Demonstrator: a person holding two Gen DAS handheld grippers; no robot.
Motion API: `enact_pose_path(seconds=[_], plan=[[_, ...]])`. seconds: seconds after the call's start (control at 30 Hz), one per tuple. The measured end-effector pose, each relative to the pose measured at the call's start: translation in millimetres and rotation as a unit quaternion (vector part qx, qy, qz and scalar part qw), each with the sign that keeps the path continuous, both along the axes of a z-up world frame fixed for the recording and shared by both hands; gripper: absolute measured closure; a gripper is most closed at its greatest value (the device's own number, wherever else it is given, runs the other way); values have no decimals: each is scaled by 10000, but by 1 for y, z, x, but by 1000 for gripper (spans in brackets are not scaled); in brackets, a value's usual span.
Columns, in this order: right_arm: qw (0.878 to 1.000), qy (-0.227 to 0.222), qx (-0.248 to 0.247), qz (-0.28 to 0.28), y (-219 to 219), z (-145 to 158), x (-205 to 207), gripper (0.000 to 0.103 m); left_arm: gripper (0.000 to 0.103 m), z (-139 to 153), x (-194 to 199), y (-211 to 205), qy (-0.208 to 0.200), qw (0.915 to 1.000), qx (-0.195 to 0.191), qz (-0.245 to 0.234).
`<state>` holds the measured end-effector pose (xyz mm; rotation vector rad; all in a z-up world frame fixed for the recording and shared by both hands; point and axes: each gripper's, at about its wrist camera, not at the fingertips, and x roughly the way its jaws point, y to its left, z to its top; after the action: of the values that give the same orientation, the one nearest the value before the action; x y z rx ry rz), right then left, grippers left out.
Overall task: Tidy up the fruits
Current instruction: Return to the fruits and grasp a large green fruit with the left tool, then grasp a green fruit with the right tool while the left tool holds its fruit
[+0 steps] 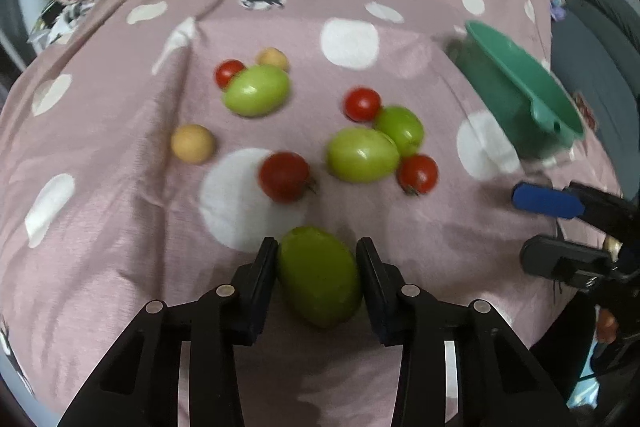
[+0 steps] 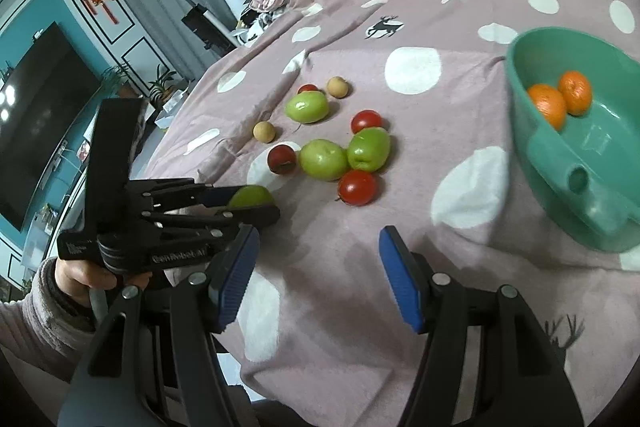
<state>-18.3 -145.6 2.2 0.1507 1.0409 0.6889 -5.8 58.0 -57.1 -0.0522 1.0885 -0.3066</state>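
Note:
My left gripper [image 1: 316, 243] is shut on a green fruit [image 1: 318, 279] that rests on the pink dotted bedspread [image 1: 120, 187], one black pad against each side. In the right wrist view the same gripper [image 2: 256, 202], held by a hand in a grey sleeve, grips that green fruit [image 2: 250, 195]. Beyond it lie three more green fruits [image 1: 362, 155], several red tomatoes [image 1: 284, 175] and two tan round fruits [image 1: 192, 143]. My right gripper [image 2: 318, 267] stands open above bare cloth with nothing between its blue pads. A teal bowl [image 2: 560, 163] at the right holds two oranges [image 2: 546, 103].
The teal bowl [image 1: 520, 67] sits tilted at the bed's right side, its handle toward me. My right gripper [image 1: 532, 227] shows at the right edge of the left wrist view. A TV and a room lie off the bed's left edge.

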Motion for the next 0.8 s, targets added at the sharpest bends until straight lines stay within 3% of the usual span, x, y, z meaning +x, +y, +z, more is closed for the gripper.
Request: enact_pose_path(seconds=[0.27,0.5,0.8], plan=[[9992,-11,-112,384,36,-4,27,41,62,14,5,27,-247,9988,-231,341],[9972,92,-571,471,62,-16,54,49,62,12,6,38,-249,9981,-408,386],[9895,-78,-1240,745,84,-24,75,48,62,10,7,45,-264,9975,-551,353]])
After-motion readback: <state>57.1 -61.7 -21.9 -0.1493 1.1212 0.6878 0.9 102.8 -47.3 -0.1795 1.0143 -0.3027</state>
